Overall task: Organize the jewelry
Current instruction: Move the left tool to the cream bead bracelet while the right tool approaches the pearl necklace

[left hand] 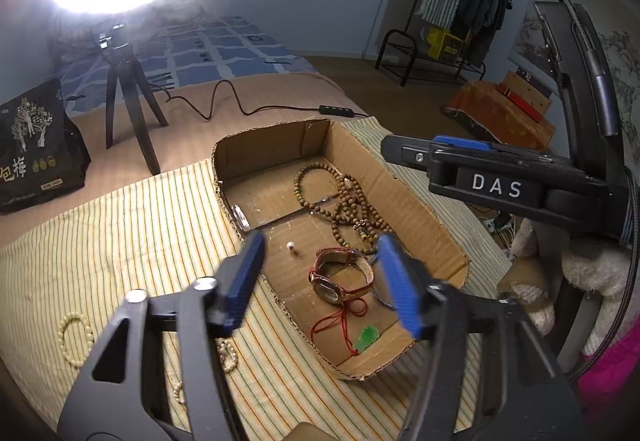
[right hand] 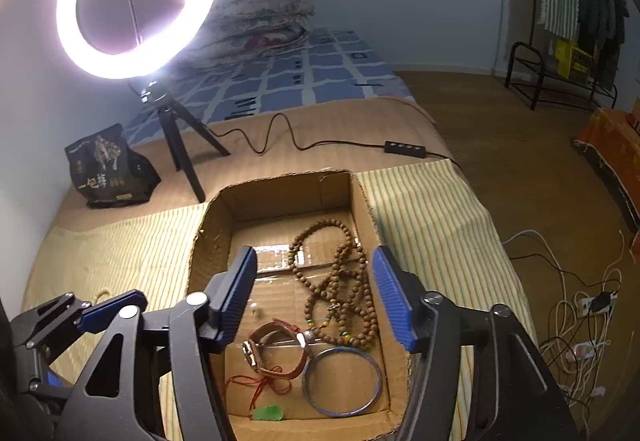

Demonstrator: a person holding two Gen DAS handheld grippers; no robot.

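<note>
Several pieces already lie in the shallow brown cardboard box (right hand: 208,225); we see pale bead bracelets (left hand: 74,337) left on the striped cloth (unsorted). Left hand-held gripper (left hand: 320,281) and right hand-held gripper (right hand: 316,297) stand apart, empty.

Brown bead necklace (right hand: 336,281), green pendant (right hand: 269,412), yellow-striped cloth (left hand: 120,233).

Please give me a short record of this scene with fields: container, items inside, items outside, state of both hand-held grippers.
container: cardboard box, open top, on striped cloth
inside: wooden bead strands, wristwatch, blue bangle, green pendant on red cord, small pearl
outside: pearl bracelet on the cloth
left hand-held gripper: open, empty
right hand-held gripper: open, empty
</note>
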